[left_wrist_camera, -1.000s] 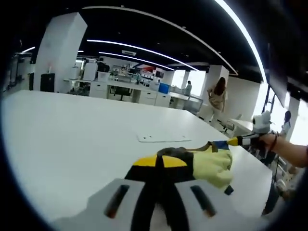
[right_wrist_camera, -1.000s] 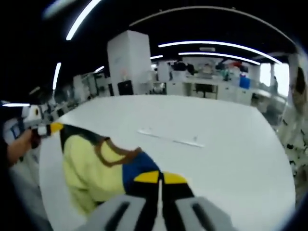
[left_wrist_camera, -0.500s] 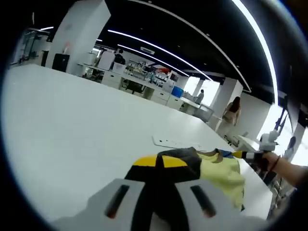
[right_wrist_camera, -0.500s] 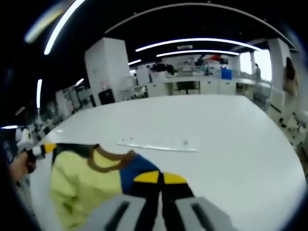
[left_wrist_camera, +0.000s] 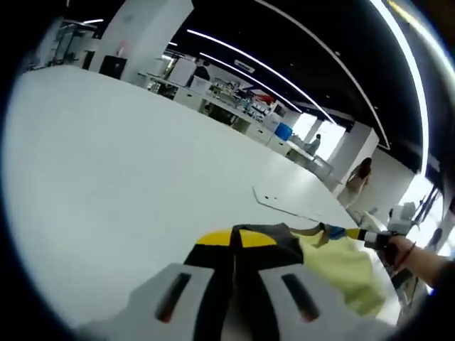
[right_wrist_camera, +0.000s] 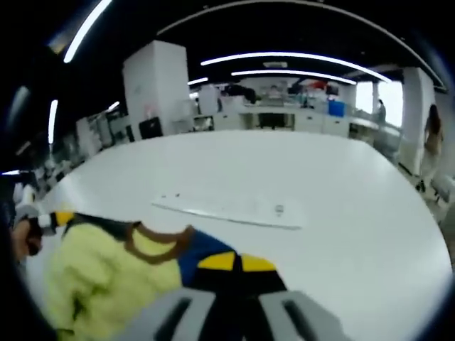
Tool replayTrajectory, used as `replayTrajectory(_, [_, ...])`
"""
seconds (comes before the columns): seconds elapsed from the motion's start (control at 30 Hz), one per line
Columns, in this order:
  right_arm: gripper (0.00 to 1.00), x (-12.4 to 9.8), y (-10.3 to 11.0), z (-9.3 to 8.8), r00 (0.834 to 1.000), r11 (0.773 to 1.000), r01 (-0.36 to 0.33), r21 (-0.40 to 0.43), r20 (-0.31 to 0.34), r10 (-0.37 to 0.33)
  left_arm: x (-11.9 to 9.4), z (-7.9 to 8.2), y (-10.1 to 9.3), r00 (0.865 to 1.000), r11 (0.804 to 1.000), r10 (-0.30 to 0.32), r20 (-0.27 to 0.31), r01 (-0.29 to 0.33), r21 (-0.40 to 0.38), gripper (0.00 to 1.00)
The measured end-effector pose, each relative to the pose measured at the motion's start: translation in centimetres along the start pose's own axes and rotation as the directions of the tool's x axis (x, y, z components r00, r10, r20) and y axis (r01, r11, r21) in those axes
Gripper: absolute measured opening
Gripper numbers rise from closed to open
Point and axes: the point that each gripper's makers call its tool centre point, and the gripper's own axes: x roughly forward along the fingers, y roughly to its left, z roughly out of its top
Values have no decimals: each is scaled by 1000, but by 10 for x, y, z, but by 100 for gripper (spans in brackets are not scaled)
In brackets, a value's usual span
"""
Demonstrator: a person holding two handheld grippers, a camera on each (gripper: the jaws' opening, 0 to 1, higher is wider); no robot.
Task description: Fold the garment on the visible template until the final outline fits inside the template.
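1. Compared with one second ago, both views are now tilted differently. In the right gripper view the template (right_wrist_camera: 234, 211) looks nearer and wider than before, so I judge that the hands are carrying the garment (right_wrist_camera: 106, 273) towards it.
2. The garment has not changed its state: it hangs stretched between the two tools, above the white surface (right_wrist_camera: 341, 185), as it did before. No fold is made yet, so the task is at an early step, in my opinion.
3. The left tool (left_wrist_camera: 234, 238) is closed on the dark part of the garment. The yellow cloth (left_wrist_camera: 341, 266) runs from it to the right, up to the other tool (left_wrist_camera: 355, 233), which a hand (left_wrist_camera: 398, 250) holds.
4. The right tool (right_wrist_camera: 238, 261) is closed on the blue corner of the garment, beside the brown collar (right_wrist_camera: 156, 245).
5. The template lies flat on the surface, beyond the garment and apart from it.
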Motion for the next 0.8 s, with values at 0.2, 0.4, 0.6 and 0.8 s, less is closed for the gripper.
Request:
replayTrajectory(0.2, [0,10,-7,-12,998,999,42,-15,-37,-43,6,-8,3,1000,997,31,-1,-31,-73,0])
replayTrajectory(0.4, [5,2,-6,-13,998,999,47,21,-48,-46,3,-6,-3,1000,1000,28,11,-28,-12,4])
replayTrajectory(0.6, [42,-17,4,-12,1000,999,11,49,-23,-10,-4,3,-13,998,997,-18,57,13,78,26])
replayTrajectory(0.8, [66,-44,23,-17,999,998,-39,40,-4,39,-28,-4,-46,992,964,-126,18,118,238,41])
